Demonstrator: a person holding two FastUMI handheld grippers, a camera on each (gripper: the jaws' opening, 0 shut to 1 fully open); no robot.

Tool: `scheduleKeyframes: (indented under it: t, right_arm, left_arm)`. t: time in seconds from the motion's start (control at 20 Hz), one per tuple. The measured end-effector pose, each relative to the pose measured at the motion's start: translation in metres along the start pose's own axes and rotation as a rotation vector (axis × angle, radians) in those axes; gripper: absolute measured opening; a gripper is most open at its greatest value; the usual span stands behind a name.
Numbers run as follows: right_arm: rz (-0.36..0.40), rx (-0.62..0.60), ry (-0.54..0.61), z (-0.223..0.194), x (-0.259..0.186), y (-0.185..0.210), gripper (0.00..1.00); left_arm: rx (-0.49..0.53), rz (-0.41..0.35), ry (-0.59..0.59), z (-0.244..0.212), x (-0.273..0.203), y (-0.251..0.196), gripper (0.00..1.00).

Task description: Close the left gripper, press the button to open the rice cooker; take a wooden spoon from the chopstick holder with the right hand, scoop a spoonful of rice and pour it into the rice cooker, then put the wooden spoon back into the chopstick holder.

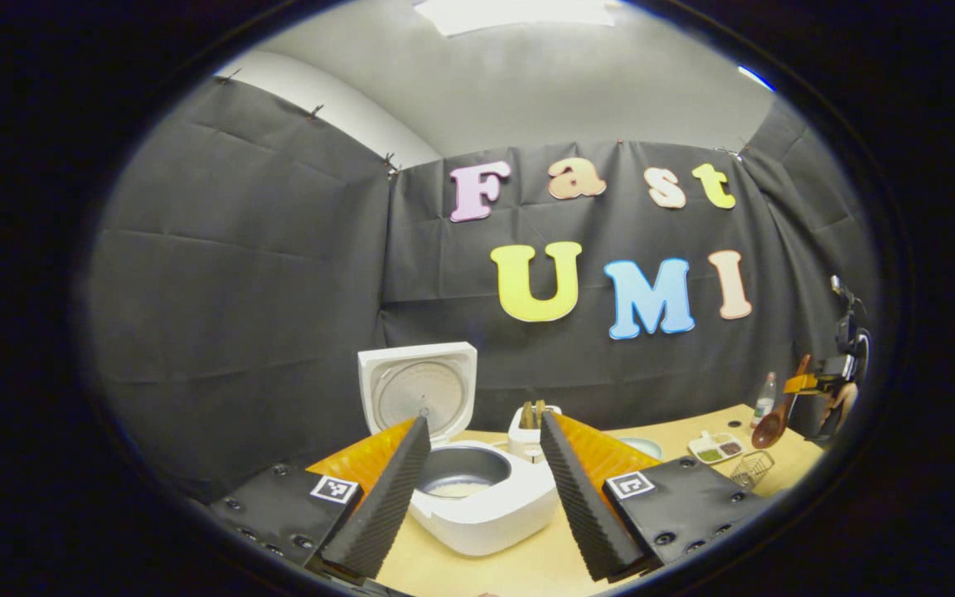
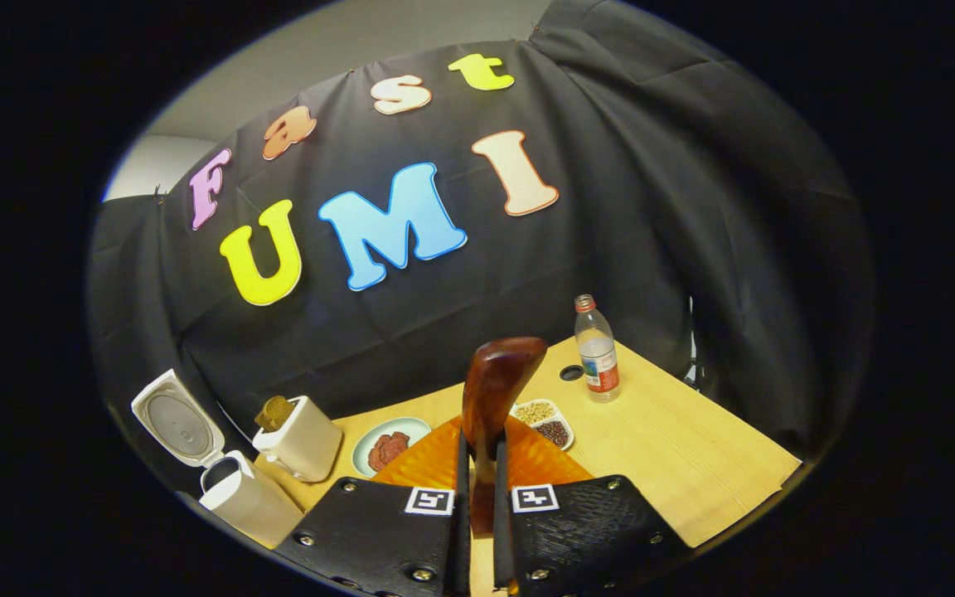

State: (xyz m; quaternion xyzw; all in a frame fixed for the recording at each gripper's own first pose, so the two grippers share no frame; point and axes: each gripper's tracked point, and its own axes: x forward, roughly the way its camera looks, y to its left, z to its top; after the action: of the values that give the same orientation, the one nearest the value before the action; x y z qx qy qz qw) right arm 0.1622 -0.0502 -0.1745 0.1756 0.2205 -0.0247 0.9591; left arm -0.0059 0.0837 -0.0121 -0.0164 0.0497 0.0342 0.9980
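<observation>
**Above the worktop: spoon held high, cooker open, spills the main worry**

Above the right end of the worktop (image 2: pixel 693 464), the right gripper (image 2: pixel 482 497) has its jaws closed on the handle of the wooden spoon (image 2: pixel 494 390), the bowl standing up ahead of the camera. In the left gripper view the same spoon (image 1: pixel 776 414) hangs far right, well apart from the rice cooker (image 1: pixel 486 497). The left gripper (image 1: pixel 482 489) has its jaws open, empty, framing the cooker, whose lid (image 1: pixel 419 390) stands upright. Some pale rice seems to lie in the pot already.

Whether the spoon is loaded I cannot tell; its bowl faces away.

Risks, as I judge them:

1. The chopstick holder (image 2: pixel 299 448) sits just beside the cooker, with other utensils in it. A slanted return could catch its rim or tip it.
2. The spoon is gripped low on a smooth handle. It could twist in the jaws when tilted, scattering grains on the worktop.
3. The plate (image 2: pixel 390 448), the divided snack dish (image 2: pixel 548 423) and the bottle (image 2: pixel 598 352) lie near the spoon's path; a low sweep could clip them.
4. The upright lid may be knocked by a wide approach.
</observation>
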Motion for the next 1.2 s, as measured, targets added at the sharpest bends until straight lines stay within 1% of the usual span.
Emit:
scheduleKeyframes:
  t: [0.15,0.3,0.35,0.4,0.45,0.65,0.7,0.75,0.9,1.1,1.2]
  right_arm:
    - [-0.019,-0.022,0.031,-0.02,0.002,-0.014,0.11]
    - [-0.033,-0.015,0.057,-0.038,0.008,-0.023,0.11]
    - [-0.036,-0.006,0.071,-0.047,0.011,-0.026,0.11]
    - [-0.041,0.003,0.086,-0.054,0.014,-0.029,0.11]
    - [-0.043,0.017,0.101,-0.061,0.017,-0.031,0.11]
    - [-0.049,0.089,0.142,-0.081,0.025,-0.035,0.12]
    - [-0.052,0.105,0.131,-0.08,0.027,-0.037,0.12]
    - [-0.053,0.123,0.129,-0.081,0.03,-0.038,0.12]
    - [-0.061,0.15,0.134,-0.081,0.033,-0.045,0.12]
    - [-0.06,0.121,0.172,-0.097,0.032,-0.043,0.12]
    - [-0.062,0.104,0.182,-0.103,0.03,-0.043,0.14]
  left_arm:
    - [0.013,-0.007,0.009,-0.002,-0.001,-0.009,0.89]
    - [0.031,-0.004,0.013,-0.001,-0.001,-0.011,0.89]
    - [0.038,0.001,0.01,0.0,-0.003,-0.01,0.89]
    - [0.042,0.005,0.007,0.003,-0.003,-0.009,0.93]
    - [0.044,0.01,0.002,0.006,-0.004,-0.008,0.89]
    - [0.06,0.031,-0.008,0.011,-0.007,-0.004,0.89]
    - [0.067,0.034,-0.006,0.011,-0.008,-0.003,0.93]
    - [0.074,0.037,-0.005,0.01,-0.007,-0.002,0.89]
    - [0.083,0.04,-0.004,0.011,-0.007,-0.003,0.89]
    - [0.071,0.035,-0.01,0.013,0.0,-0.009,0.89]
    - [0.076,0.026,-0.012,0.013,0.002,-0.013,0.89]
